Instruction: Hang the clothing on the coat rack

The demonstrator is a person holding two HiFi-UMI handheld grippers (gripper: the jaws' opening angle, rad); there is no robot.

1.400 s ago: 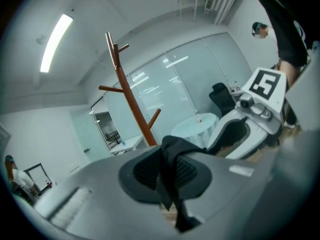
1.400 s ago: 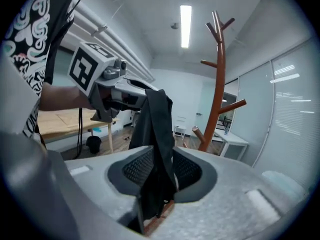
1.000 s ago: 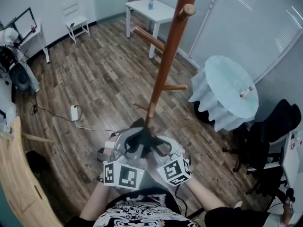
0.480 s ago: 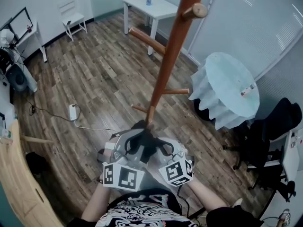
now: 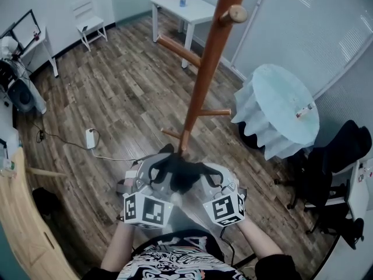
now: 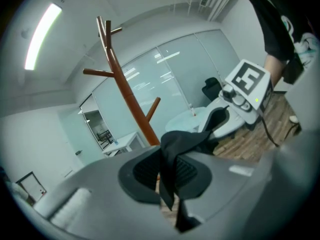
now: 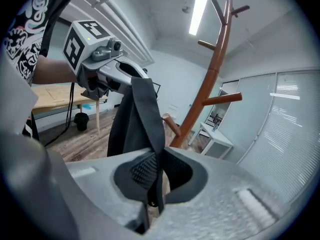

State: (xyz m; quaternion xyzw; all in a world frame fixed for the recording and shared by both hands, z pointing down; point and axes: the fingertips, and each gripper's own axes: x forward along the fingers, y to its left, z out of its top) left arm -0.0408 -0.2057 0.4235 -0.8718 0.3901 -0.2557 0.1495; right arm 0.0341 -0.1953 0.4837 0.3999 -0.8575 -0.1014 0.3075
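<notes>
Both tilted slightly down, left gripper and right gripper pinch the clothing, right jaws just closed.

I'm looking down on a wood-plank floor that carries everything here. The coat rack stands on it near the middle — its foot is hidden from me. At the far end stands a white table with a small bottle on top, and left of it a white chair. To the right is a round table under a pale cloth that hangs toward the floor. A black office chair stands just beside it. On the bare planks at left lies a white power block — its cable trails across the boards. A desk stands at the left edge.
</notes>
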